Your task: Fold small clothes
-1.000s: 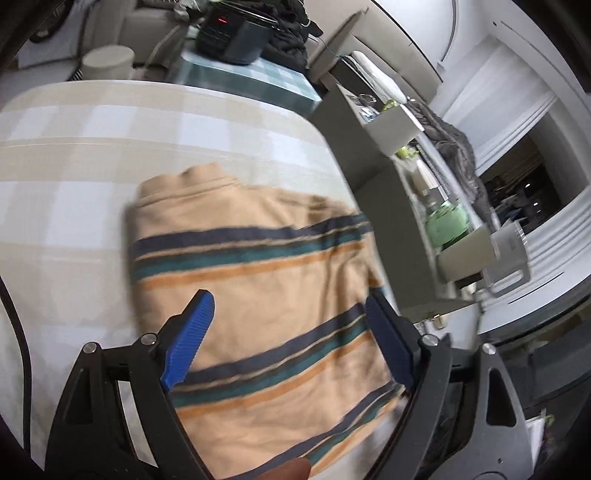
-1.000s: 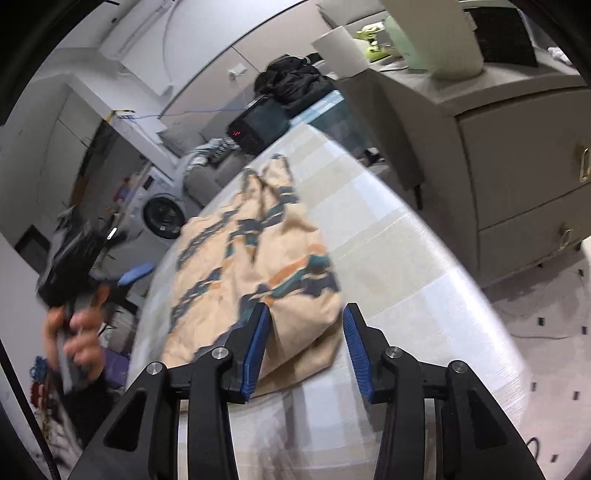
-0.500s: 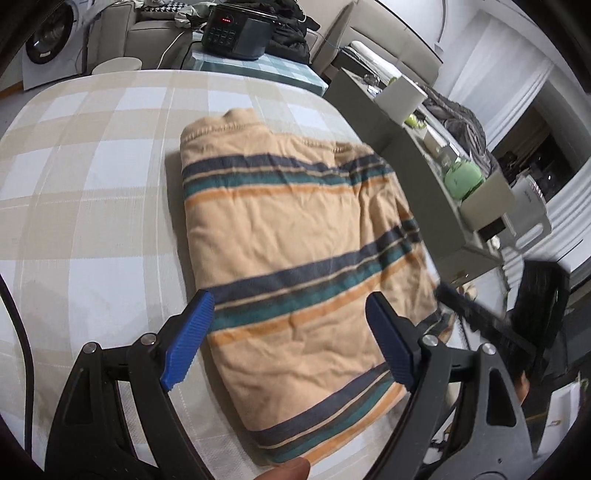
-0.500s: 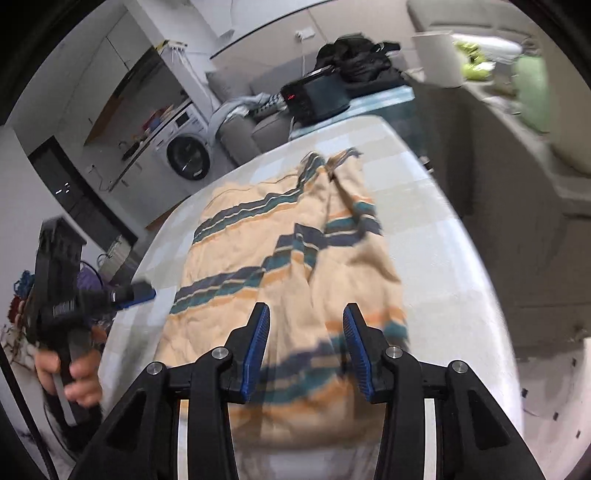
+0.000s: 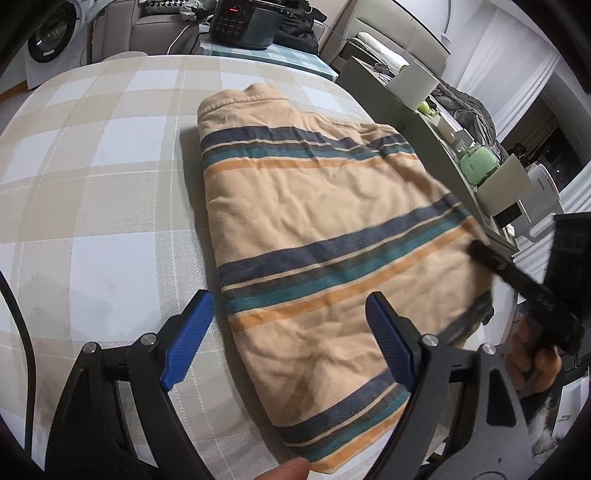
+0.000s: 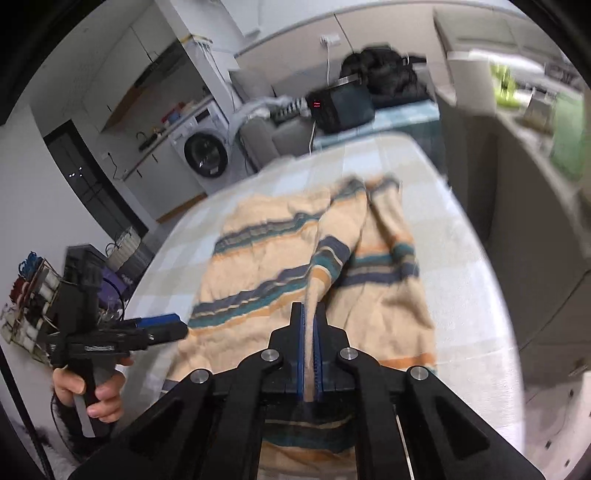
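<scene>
A tan striped garment (image 5: 317, 229) with navy, teal and orange bands lies partly folded on the checked tabletop (image 5: 99, 177). My left gripper (image 5: 291, 343) is open and empty, hovering just above the garment's near edge. My right gripper (image 6: 312, 325) is shut on a fold of the garment (image 6: 325, 254) at its right edge and holds it pinched and lifted between the blue pads. The right gripper also shows blurred at the right in the left wrist view (image 5: 524, 291). The left gripper shows at the left in the right wrist view (image 6: 162, 328).
A grey cabinet (image 5: 436, 122) with boxes and a green appliance stands close along the table's right side. A black appliance (image 5: 243, 22) sits on a teal checked surface beyond the far edge. A washing machine (image 6: 205, 151) is farther back.
My right gripper has closed on the garment's edge and lifted a fold. My left gripper has drawn back toward the near edge, staying open.
</scene>
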Motion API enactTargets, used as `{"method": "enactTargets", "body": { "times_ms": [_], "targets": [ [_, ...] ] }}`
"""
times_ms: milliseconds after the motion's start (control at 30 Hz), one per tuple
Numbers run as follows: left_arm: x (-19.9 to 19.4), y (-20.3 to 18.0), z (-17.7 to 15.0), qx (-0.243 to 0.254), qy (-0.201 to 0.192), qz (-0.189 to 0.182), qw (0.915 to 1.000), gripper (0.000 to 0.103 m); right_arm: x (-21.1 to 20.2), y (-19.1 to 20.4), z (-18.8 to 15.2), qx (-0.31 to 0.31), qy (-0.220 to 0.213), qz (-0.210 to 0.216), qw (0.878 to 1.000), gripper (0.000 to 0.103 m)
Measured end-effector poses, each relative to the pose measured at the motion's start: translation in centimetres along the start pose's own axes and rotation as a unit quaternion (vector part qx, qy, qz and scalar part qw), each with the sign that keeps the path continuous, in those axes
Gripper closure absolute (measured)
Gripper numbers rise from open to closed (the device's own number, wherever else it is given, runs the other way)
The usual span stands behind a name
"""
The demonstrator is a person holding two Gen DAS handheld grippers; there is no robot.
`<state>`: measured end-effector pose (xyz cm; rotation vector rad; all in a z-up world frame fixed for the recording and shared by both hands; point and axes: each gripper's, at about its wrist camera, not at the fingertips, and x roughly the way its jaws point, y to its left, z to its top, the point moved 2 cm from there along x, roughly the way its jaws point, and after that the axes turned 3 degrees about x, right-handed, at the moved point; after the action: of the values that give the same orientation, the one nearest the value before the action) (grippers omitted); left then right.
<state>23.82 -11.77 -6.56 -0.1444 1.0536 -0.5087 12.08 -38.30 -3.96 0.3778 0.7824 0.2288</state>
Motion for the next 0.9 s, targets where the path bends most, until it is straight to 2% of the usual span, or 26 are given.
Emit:
{"method": "enactTargets", "body": {
  "times_ms": [67, 133, 233, 300, 400, 467, 533, 600, 700, 833, 900],
  "targets": [
    [-0.2, 0.1, -0.1, 0.002, -0.003, 0.003, 1.0, 0.021, -0.3, -0.2, -0.3, -0.005, 0.005, -0.034, 0.999, 0.099],
    [-0.1, 0.3, -0.1, 0.003, -0.003, 0.005, 1.0, 0.021, 0.5, -1.3, -1.4, 0.006, 0.035, -0.073, 0.997, 0.099],
    [0.3, 0.4, -0.2, -0.001, 0.004, 0.006, 1.0, 0.021, 1.4, -2.9, -2.5, 0.031, 0.075, -0.098, 0.992, 0.095],
    [0.4, 0.3, -0.4, 0.002, 0.007, 0.01, 0.9999, 0.021, 0.7, -3.4, -2.6, 0.045, 0.069, -0.081, 0.993, 0.092],
    [-0.1, -0.3, -0.7, 0.016, 0.003, 0.014, 0.9998, 0.021, -1.4, -4.2, -2.6, 0.058, 0.05, -0.062, 0.995, 0.082],
    [-0.4, -0.5, -0.8, 0.021, 0.0, 0.013, 0.9997, 0.021, -3.0, -5.5, -3.1, 0.08, 0.038, -0.067, 0.994, 0.067],
    [-0.6, -0.9, -1.1, 0.024, 0.0, 0.006, 0.9997, 0.021, -4.2, -7.0, -4.0, 0.116, 0.039, -0.055, 0.991, 0.065],
    [-0.6, -1.1, -1.2, 0.024, 0.002, 0.0, 0.9997, 0.021, -4.7, -8.4, -5.0, 0.166, 0.047, -0.015, 0.985, 0.059],
    [-0.5, -1.1, -1.4, 0.021, 0.005, -0.001, 0.9998, 0.021, -4.9, -9.4, -6.8, 0.225, 0.065, 0.042, 0.971, 0.057],
    [-0.2, -0.9, -1.9, 0.015, 0.011, -0.002, 0.9998, 0.021, -4.2, -8.3, -7.6, 0.231, 0.078, 0.076, 0.967, 0.049],
    [-0.2, -0.8, -2.1, 0.011, 0.012, -0.004, 0.9999, 0.021, -3.8, -7.6, -7.3, 0.223, 0.072, 0.071, 0.97, 0.048]
  ]
}}
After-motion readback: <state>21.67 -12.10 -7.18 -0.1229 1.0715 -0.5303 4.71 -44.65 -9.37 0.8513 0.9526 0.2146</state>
